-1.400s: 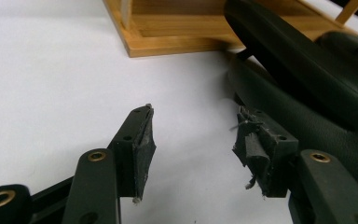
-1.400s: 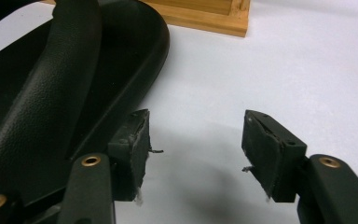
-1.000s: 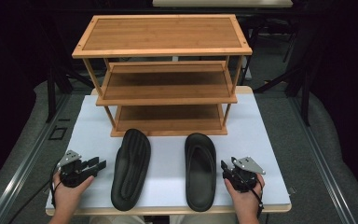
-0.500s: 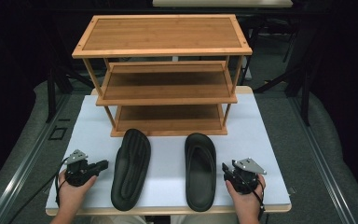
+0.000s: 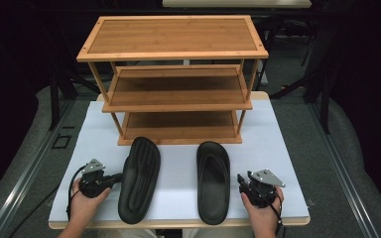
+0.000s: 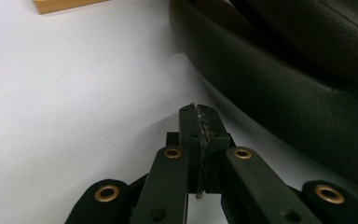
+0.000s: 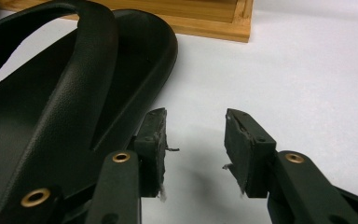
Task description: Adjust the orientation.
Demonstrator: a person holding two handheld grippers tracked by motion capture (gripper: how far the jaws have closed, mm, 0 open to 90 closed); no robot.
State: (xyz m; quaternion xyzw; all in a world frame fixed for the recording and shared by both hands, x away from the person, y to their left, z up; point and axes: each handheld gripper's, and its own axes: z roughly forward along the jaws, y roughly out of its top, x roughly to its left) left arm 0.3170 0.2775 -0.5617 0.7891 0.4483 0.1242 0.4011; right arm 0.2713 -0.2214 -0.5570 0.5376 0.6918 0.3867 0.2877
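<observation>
Two black slippers lie side by side on the white table in front of a wooden shelf rack [image 5: 178,84]. The left slipper [image 5: 139,181] lies sole up; the right slipper [image 5: 213,181] lies strap up. My left gripper [image 5: 117,177] rests on the table just left of the left slipper, pointing at its edge. In the left gripper view its jaws [image 6: 199,116] are shut with nothing between them, close to the slipper's side [image 6: 284,88]. My right gripper [image 5: 241,181] sits just right of the right slipper. Its jaws [image 7: 196,135] stand open and empty beside the slipper's rim [image 7: 74,98].
The three-tier rack has bare shelves; its bottom rail [image 7: 205,18] lies just beyond the slippers' toes. The white table top [image 5: 278,148] has bare strips left and right of the slippers. Dark floor and grey track rails [image 5: 342,168] flank the table.
My left gripper has slid a little to the right, closer to the left slipper's edge. The right gripper has barely shifted. Slippers have not moved.
</observation>
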